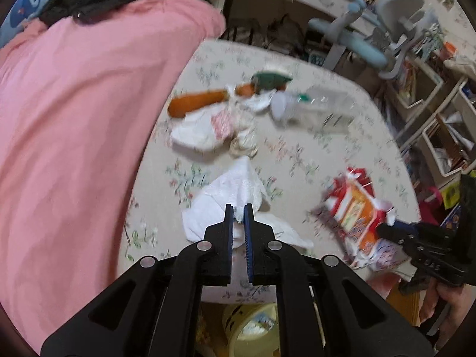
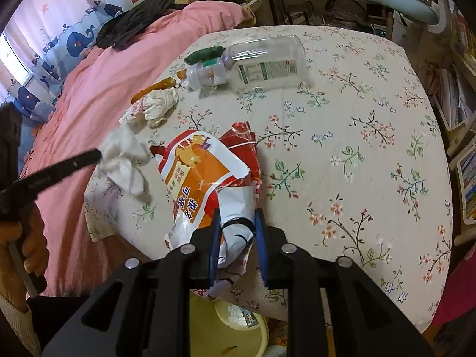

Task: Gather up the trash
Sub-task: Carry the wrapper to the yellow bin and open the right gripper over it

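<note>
**Trash pickup: both grippers loaded at near table edge**

Setting: bedroom; table (image 2: 357, 113) w/ floral cloth, pink bedding (image 1: 74, 148) on the left, shelves at right, desk chair far side. Yellow bin (image 2: 235, 336) sits on the floor under the near table edge.

L gripper (image 1: 239, 208): jaws closed to a narrow slit, clamped on a white tissue (image 1: 232, 190). Tissue hangs from the tips near the table's left edge.

R gripper (image 2: 238, 217): jaws part open, straddling the near end of a red/orange snack bag (image 2: 202, 175). Bag fills the gap; pads appear to bear on it, but grip looks loose.

Remaining on table, far side: clear bottle (image 2: 261, 62), crumpled paper (image 2: 157, 104), orange item (image 1: 196, 101), green item (image 1: 270, 80).

Step in hand (judged): carry held trash to the bin.

Next move calls for: bring each load off the near edge, centre it over the bin, then open jaws. Check R grip on the bag first; slick film may slip.
</note>
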Demonstrator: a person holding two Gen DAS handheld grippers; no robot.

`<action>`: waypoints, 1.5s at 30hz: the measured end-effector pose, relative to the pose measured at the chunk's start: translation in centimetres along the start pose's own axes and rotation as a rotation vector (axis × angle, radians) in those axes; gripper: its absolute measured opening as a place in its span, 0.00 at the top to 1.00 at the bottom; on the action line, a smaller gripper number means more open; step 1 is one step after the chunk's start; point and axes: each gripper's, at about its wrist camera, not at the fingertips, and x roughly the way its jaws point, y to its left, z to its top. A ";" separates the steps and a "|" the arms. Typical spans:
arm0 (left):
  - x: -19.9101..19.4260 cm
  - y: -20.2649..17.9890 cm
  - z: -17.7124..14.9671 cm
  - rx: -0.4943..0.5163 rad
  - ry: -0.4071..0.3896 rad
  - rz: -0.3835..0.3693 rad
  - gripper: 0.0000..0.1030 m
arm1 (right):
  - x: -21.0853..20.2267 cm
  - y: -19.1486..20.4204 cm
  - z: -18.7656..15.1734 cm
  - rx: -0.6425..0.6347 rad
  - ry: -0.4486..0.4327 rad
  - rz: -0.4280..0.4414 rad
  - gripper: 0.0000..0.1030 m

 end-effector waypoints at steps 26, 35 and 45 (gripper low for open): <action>1.5 -1.1 0.5 0.040 0.009 0.003 0.89 | -0.5 0.2 0.0 -0.011 -0.086 -0.011 0.78; -0.9 -0.8 1.5 0.011 -0.092 -0.025 0.89 | -0.8 0.3 0.3 0.003 -0.109 0.009 0.78; -2.7 0.5 0.7 -0.037 -0.126 -0.034 0.89 | -1.4 0.9 -0.3 -0.013 -0.122 0.003 0.78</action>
